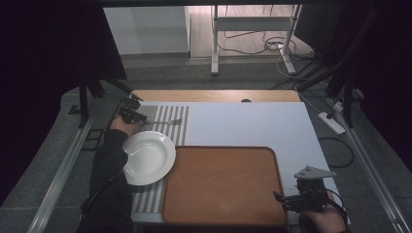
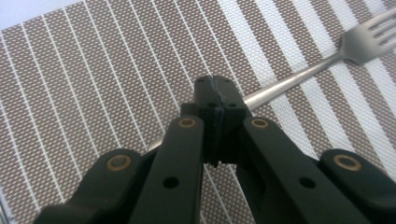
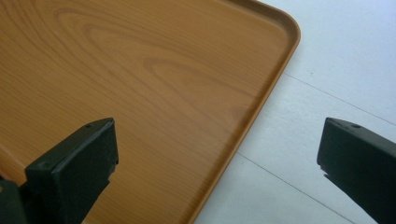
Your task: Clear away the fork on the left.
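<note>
A metal fork (image 1: 165,122) lies on the striped placemat (image 1: 176,133) at the table's far left. My left gripper (image 1: 141,117) is shut on its handle. In the left gripper view the jaws meet at the gripper's tip (image 2: 215,88), and the fork (image 2: 299,77) runs out to the upper right, tines at the frame's edge. A white plate (image 1: 148,158) sits on the mat just in front of that hand. My right gripper (image 1: 279,198) stands open at the near right corner of the wooden tray (image 1: 223,184). In its own view the right gripper (image 3: 217,158) straddles the tray's rim (image 3: 261,107), holding nothing.
The white table top (image 1: 243,124) lies bare beyond the tray and to its right (image 3: 327,70). A wooden strip (image 1: 214,95) runs along the table's far edge. Dark curtains hang on both sides, and cables and a stand (image 1: 252,34) are on the floor beyond.
</note>
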The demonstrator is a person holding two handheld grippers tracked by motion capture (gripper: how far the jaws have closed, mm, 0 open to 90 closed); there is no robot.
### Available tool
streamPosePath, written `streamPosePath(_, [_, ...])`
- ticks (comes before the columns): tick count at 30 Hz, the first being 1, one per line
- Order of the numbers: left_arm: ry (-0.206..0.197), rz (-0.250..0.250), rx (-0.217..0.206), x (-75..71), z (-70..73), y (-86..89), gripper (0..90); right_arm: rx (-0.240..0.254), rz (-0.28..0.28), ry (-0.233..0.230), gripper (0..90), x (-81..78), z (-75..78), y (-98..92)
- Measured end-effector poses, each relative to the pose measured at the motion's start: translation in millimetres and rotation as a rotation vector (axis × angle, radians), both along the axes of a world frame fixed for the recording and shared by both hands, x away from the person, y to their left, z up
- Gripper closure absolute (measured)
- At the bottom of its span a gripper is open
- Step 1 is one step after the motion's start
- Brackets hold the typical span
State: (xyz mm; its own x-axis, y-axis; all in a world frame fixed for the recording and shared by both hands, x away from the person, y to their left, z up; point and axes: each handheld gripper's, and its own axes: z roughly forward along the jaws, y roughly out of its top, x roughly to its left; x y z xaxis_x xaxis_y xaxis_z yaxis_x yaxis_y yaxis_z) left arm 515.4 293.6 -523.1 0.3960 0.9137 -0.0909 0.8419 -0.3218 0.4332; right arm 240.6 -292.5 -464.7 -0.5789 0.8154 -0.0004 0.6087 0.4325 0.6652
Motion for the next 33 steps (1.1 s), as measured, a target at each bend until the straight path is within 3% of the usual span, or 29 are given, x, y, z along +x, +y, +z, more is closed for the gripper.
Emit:
streamPosePath(4, [0.009,0.003,0.020,4.9,-3.1,0.1,89.3,0.000,0.001,-0.001,0.0,0.0,0.0,-0.1])
streamPosePath(9, [0.027,0.003,0.009,1.8,-3.8,1.2,89.3,0.001,0.003,-0.001,0.0,-0.3,0.0,-0.3])
streamPosePath(21, [0.063,-0.095,0.014,-23.1,-1.2,0.8,89.3,-0.006,0.009,0.001,0.0,-0.5,-0.2,1.1])
streamPosePath(28, [0.082,-0.145,0.013,-28.8,0.2,-2.3,89.3,-0.013,0.014,0.003,0.0,-0.2,-0.3,1.4])
streamPosePath(33, [0.089,-0.154,0.009,-28.8,0.4,-2.9,89.3,-0.015,0.018,0.005,0.0,-0.1,-0.4,1.6])
